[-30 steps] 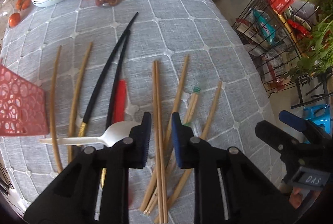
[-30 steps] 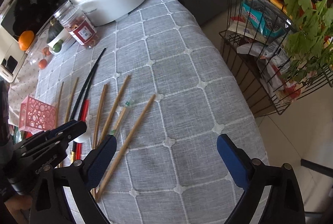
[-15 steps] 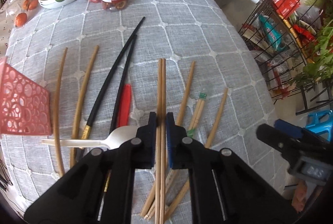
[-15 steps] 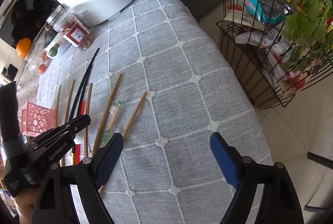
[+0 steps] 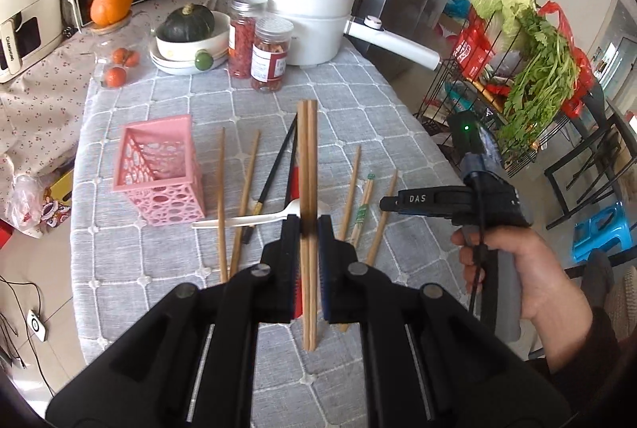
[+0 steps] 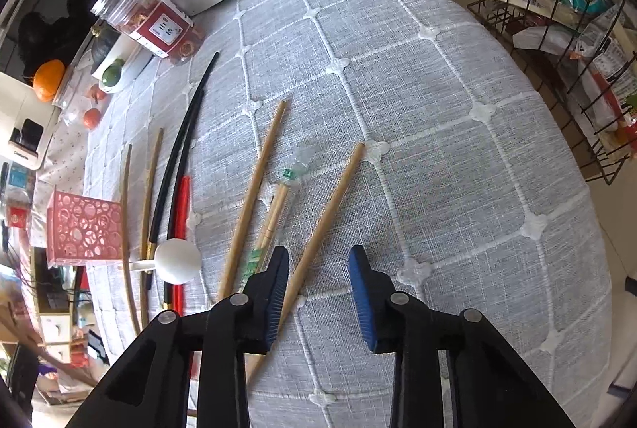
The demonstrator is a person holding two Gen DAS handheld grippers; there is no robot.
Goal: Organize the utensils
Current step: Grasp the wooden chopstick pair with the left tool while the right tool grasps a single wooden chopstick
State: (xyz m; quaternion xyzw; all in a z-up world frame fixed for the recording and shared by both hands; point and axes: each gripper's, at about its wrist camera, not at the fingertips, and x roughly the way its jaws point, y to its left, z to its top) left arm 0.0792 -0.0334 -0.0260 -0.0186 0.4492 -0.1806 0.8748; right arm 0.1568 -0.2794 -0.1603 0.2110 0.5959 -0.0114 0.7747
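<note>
My left gripper [image 5: 307, 225] is shut on a pair of wooden chopsticks [image 5: 307, 157] and holds them lifted above the table, pointing away. A pink perforated utensil holder [image 5: 157, 169] stands to the left. Loose wooden chopsticks [image 5: 350, 185], black chopsticks [image 5: 278, 157], a wrapped pair [image 5: 364, 201] and a white plastic spoon [image 5: 258, 217] lie on the grey cloth. My right gripper [image 6: 318, 260] is open, low over a wooden chopstick [image 6: 330, 201] that passes beside its left finger. The holder also shows in the right wrist view [image 6: 81, 229].
A white pot with a long handle [image 5: 302, 14], two jars [image 5: 270, 53], a bowl with a squash [image 5: 187, 38] and oranges stand at the table's back. A wire rack with greens [image 5: 529, 69] stands off the right edge. The table edge drops away on the right.
My left gripper closed on the pair of chopsticks and lifted it off the table. My right gripper moved down and left toward the loose chopsticks, and its jaws narrowed.
</note>
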